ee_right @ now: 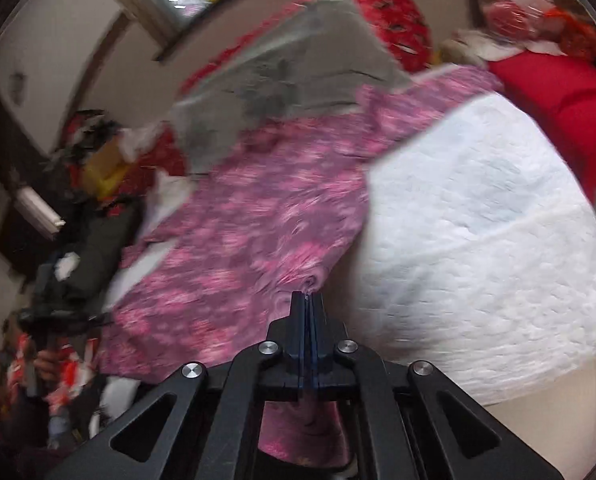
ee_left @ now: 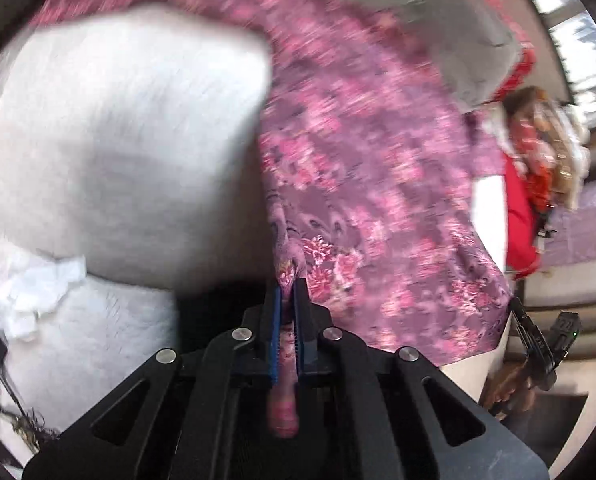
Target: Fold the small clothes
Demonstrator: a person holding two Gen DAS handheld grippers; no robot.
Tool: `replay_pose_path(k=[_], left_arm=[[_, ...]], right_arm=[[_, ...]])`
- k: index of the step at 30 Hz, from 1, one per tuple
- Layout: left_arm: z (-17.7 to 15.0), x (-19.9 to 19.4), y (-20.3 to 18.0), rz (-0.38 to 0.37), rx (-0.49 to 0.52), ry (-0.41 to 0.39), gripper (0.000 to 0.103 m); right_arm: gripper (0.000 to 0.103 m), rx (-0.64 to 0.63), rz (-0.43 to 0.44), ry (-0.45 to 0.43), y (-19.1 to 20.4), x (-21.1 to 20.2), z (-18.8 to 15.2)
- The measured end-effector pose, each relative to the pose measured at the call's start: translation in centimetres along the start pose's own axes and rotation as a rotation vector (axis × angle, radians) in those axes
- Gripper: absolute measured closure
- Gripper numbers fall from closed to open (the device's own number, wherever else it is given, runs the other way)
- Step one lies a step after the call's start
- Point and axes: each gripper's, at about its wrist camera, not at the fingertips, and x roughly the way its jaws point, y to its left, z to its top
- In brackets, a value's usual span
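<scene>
Step in hand, as judged: lifting and spreading the pink floral garment (ee_left: 362, 168) ahead of the first fold.

Left tool (ee_left: 285, 300): nearly closed, pinching a bunched edge of the garment; a roll of fabric trails back between the fingers. Right tool (ee_right: 307, 304): fully closed on another edge of the same garment (ee_right: 234, 232).

Garment position: held between both tools, draped over a white quilted surface (ee_right: 478, 240), upper part meeting a grey cloth (ee_right: 298, 68). Contact with the surface along the lower hem: cannot tell, owing to blur.

Next move, as judged: draw the tools apart to tension the fabric, lower flat, then carry one held edge across to the opposite side.

Containers: none visible. Loose heap of red patterned clothes (ee_right: 394, 12) behind the garment.
</scene>
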Motion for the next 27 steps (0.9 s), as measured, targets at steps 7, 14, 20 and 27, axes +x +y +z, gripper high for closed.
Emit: replay_pose_path(k=[7,14,20,27], left_arm=[[-0.7,3.0,1.6,-0.066,-0.032,0.056,0.077],[-1.1,5.5,1.7,-0.138,-0.071,0.104,0.041],[-0.9,5.7,1.3,-0.121,-0.042,0.106,0.086],[-1.3,5.5,1.4,-0.135,-0.065,0.107,0.086]], right_arm=[[0.088,0.199,-0.127,0.183,-5.4,4.8,-3.6],[0.046,0.237,-0.103,0.243,-6.9,8.4,-5.7],[0.037,0.23,-0.003,0.317,-6.6,10.7,-7.2],[0.037,0.353,0.071,0.324,-8.1,11.1,-9.5]])
